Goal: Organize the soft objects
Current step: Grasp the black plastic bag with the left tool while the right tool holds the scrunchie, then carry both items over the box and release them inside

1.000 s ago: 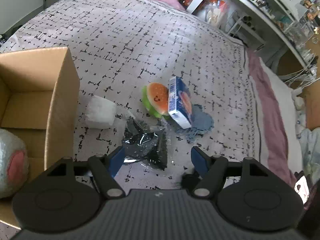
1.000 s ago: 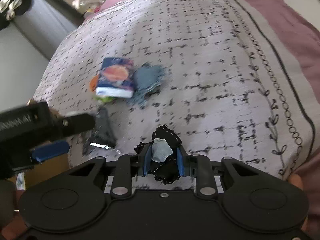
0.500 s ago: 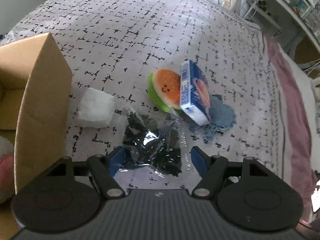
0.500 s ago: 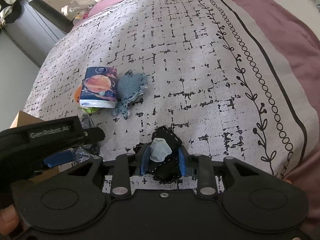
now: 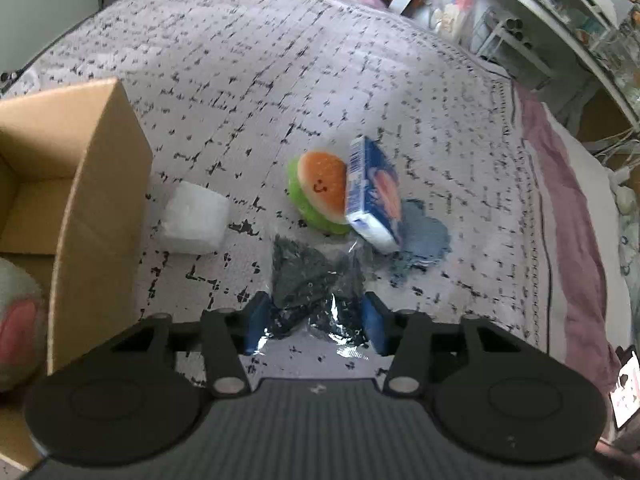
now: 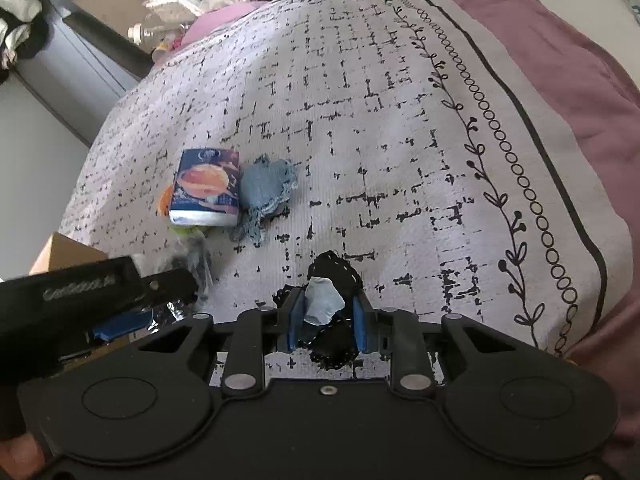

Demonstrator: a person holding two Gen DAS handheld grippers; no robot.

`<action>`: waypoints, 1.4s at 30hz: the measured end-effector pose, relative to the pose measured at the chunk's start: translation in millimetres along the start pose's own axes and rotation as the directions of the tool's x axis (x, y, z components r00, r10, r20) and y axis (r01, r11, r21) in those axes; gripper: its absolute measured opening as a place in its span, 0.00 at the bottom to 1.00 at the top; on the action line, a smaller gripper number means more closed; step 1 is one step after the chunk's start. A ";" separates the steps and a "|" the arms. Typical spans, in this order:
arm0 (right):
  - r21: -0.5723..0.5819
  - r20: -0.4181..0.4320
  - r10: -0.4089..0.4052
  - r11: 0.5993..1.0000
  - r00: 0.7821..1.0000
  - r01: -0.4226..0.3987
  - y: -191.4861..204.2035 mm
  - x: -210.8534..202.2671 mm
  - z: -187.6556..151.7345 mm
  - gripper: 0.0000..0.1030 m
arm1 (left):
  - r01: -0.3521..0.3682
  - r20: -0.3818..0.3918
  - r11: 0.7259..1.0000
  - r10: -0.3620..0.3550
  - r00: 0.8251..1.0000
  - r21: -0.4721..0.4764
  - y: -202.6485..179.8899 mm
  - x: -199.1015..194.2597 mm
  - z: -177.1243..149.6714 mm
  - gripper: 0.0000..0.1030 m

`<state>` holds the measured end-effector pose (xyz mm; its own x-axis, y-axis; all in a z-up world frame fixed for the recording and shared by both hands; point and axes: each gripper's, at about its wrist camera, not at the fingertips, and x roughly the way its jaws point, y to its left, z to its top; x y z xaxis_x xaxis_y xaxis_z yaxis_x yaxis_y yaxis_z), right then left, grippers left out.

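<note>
Clear packet of black bits [image 5: 316, 292] between closing left tongs [image 5: 314, 322].

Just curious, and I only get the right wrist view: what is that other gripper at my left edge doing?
Observer: The left gripper has just been closing; its pads now pinch a clear bag of dark bits.
Operator: Anything next to that brown corner I see?
Observer: That corner is a box; a white block lies beside it.
Operator: Is anything inside?
Observer: Yes, a grey plush with a pink patch.
</note>
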<state>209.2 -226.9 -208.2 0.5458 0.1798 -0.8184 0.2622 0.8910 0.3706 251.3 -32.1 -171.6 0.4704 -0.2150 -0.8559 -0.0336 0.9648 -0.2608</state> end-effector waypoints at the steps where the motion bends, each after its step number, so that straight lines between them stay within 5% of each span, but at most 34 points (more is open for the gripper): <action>1: 0.001 0.005 0.003 1.000 1.000 -0.003 0.3 -2.3 -0.1 0.25 | 0.006 0.003 1.000 -0.006 1.000 -0.003 -0.3 -4.1 -0.8 0.46; 42: -0.134 0.149 0.184 0.977 0.972 -0.164 80.5 -85.7 3.0 0.25 | 0.056 0.187 0.998 -0.050 0.981 -0.025 53.2 -141.2 -2.8 0.31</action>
<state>185.9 -171.8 -106.9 0.6972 0.2762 -0.6615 0.0602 0.8970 0.4380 180.5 49.2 -65.9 0.6283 -0.2309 -0.7429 -0.0294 0.9472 -0.3193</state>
